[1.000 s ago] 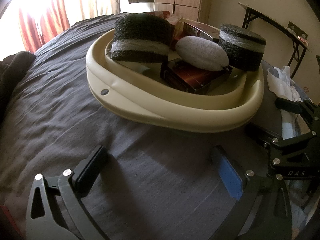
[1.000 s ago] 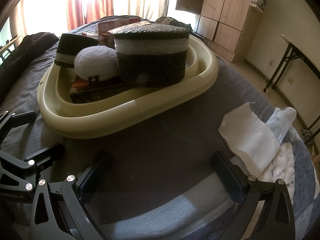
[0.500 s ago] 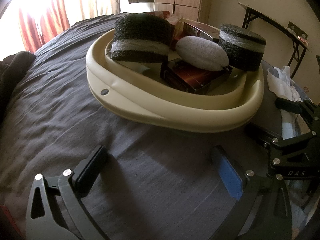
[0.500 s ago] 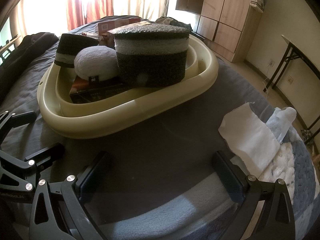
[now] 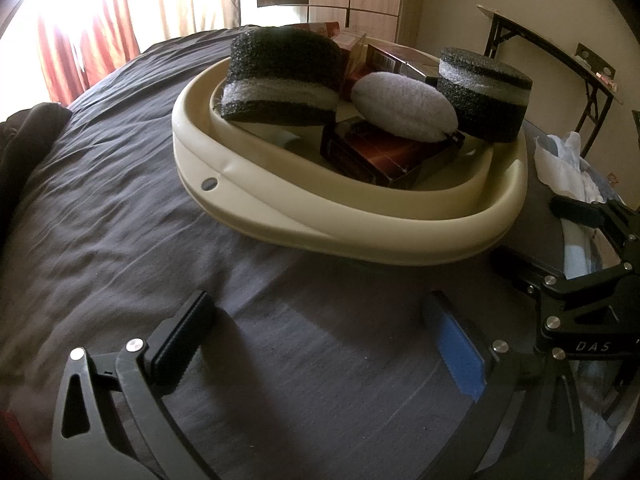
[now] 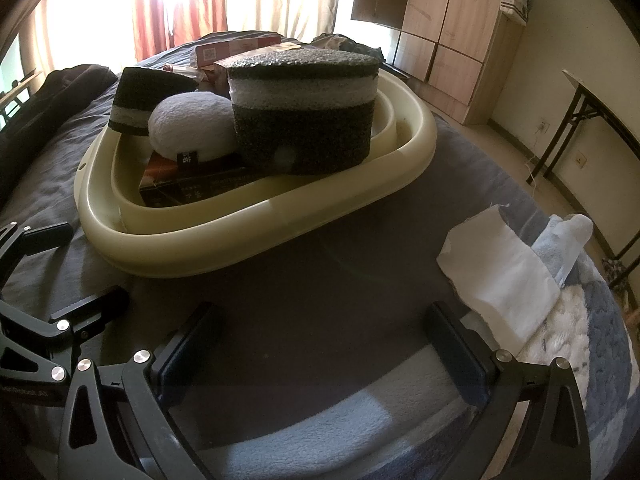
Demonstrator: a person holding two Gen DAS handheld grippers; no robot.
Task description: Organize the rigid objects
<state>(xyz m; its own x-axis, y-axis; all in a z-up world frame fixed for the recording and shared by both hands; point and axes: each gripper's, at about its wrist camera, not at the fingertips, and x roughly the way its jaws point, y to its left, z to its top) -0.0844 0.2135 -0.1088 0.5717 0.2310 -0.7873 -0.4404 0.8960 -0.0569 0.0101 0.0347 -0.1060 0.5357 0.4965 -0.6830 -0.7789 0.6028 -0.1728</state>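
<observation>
Closest to both cameras, the left gripper point(image 5: 320, 332) and the right gripper point(image 6: 324, 336) hover low over the dark bedsheet point(image 5: 120, 220), side by side, fingers spread wide with nothing between them. Neither one touches anything.

Just past them sits the cream basin point(image 5: 360, 236), and that's where all the stuff is. At the front there's a dark reddish box point(image 5: 380, 152) lying flat, with a grey oval pad point(image 5: 404, 104) resting on top of it. A foam block point(image 5: 280, 76) with a white stripe leans at the left end in the left view, and a round foam puck point(image 5: 484, 96) of the same sort sits at the right end, partly over the rim. More reddish boxes point(image 6: 236, 50) are stacked at the far side.

Off to the right, a white cloth point(image 6: 500, 276) lies on a blue blanket point(image 6: 592, 340), but that's soft stuff, not part of the job.

No rigid item is loose on the bed as far as I can see, so my guess is the sorting is basically done, or hasn't begun if they're meant to come out. Further back: curtains, wardrobe.
</observation>
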